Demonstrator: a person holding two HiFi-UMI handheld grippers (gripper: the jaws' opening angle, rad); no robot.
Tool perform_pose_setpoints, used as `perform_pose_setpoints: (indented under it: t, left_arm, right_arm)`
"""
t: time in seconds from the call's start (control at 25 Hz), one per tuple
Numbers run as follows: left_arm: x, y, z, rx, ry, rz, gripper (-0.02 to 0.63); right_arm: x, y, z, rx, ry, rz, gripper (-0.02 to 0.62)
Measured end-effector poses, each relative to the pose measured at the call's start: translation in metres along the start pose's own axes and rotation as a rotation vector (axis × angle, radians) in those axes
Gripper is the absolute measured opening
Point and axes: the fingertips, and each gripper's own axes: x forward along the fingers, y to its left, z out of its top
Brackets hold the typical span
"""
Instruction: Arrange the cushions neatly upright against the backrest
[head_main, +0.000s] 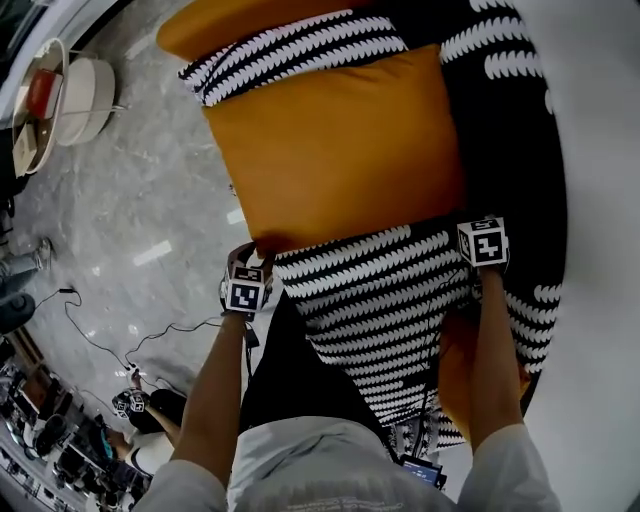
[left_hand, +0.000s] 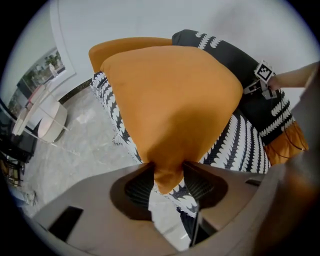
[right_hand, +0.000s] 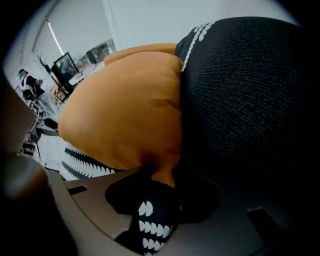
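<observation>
Patterned sofa (head_main: 385, 290), grey floor (head_main: 130, 200) | orange cushion (head_main: 330, 150) against backrest (left_hand: 225, 50) | left tool (left_hand: 168, 169) spread round its corner | right tool (right_hand: 161, 176) spread likewise

Grey marbled floor (head_main: 150, 190); white round table (head_main: 85, 95); black cable (head_main: 95, 340); pale wall (left_hand: 150, 20).

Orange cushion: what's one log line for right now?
orange cushion: on patterned seat | left tool: open, cushion corner between jaws | right tool: open, other corner between jaws
</observation>
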Motion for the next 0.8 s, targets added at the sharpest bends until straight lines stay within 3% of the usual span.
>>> perform_pose_setpoints:
  t: [0.2,0.52,0.8]
  left_arm:
    - [-0.004,0.004,-0.006,-0.009,-0.012,0.002,0.184]
    - [-0.012,0.0,-0.002,-0.111,-0.063,-0.011,0.072]
    - [-0.041,-0.002,0.019,-0.07,-0.11,-0.011,0.034]
  right_arm:
    - [0.005,0.012,0.0,0.004,0.012,-0.009,0.126]
    - [-0.01,0.012,0.003,0.083,-0.001,-0.053,0.019]
    - [-0.045,0.003,0.026,0.074,-0.023,-0.078,0.014]
